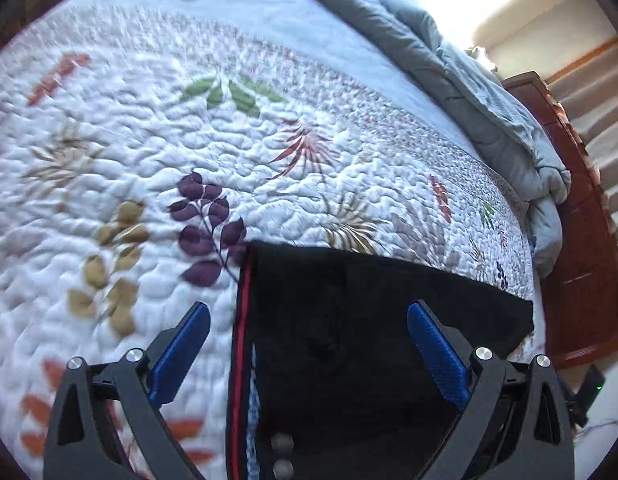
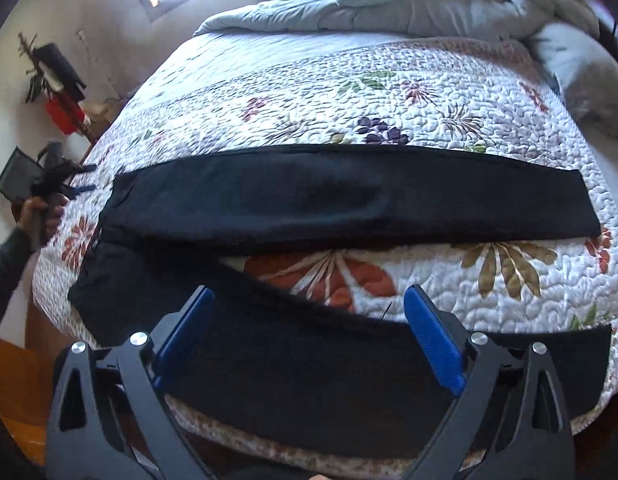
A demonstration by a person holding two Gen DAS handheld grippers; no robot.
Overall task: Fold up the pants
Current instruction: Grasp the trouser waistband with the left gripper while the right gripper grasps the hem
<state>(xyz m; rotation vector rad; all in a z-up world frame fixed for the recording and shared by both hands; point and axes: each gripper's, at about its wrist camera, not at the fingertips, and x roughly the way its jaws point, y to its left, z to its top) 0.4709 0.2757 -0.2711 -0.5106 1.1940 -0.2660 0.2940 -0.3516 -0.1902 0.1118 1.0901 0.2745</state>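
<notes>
Black pants [image 2: 349,200] lie spread flat on a floral quilt [image 2: 389,92], both legs running left to right with a gap of quilt between them. The far leg is straight; the near leg [image 2: 309,368] lies under my right gripper [image 2: 309,320], which is open and empty above it. In the left wrist view the waist end of the pants [image 1: 369,320], with a red stripe and blue inner band, lies below my left gripper [image 1: 309,328], which is open and empty. The left gripper also shows in the right wrist view [image 2: 75,179], hand-held at the bed's left edge.
A crumpled grey-blue duvet [image 2: 409,4] is piled at the far end of the bed. A wooden bed frame [image 1: 581,216] runs along the right in the left wrist view. A red and black item [image 2: 61,92] stands by the wall at left.
</notes>
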